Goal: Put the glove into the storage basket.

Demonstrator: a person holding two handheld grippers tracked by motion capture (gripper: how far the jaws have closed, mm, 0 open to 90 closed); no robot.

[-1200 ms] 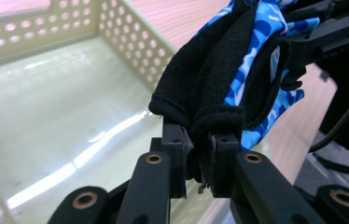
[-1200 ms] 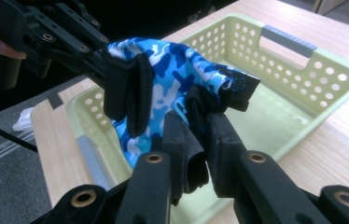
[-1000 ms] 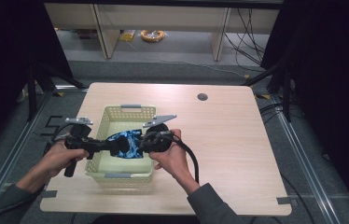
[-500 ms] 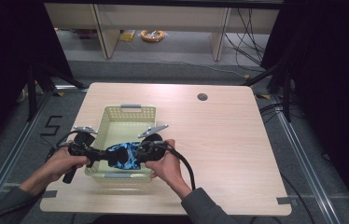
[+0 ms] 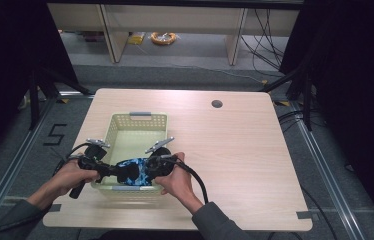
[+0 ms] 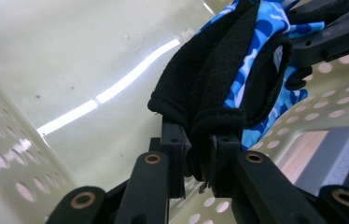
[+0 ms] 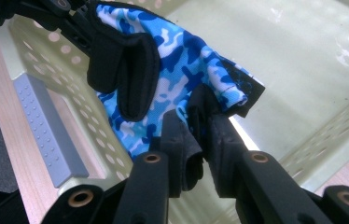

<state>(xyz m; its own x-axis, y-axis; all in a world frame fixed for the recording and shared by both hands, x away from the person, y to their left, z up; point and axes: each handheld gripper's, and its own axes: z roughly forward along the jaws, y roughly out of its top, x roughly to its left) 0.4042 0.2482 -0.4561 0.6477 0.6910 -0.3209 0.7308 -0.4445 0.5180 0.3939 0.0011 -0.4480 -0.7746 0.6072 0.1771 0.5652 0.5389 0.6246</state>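
Over the near end of the pale basket (image 5: 138,121), the left claw (image 5: 117,172) and right claw (image 5: 150,167) each clamp an edge of the blue camouflage glove (image 5: 134,168). It is being lowered inside. Next, both claws should spread to drop it.

A pale wooden table (image 5: 235,165) stands on grey floor (image 5: 175,77), with black curtains (image 5: 355,75) at both sides.

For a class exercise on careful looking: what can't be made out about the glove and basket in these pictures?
- Glove, high view: its shape; both grippers cover its ends.
- Glove's edge, left gripper view: hidden between the pads.
- Basket near wall, high view: hidden behind the hands.
- Floor objects at top: too small.
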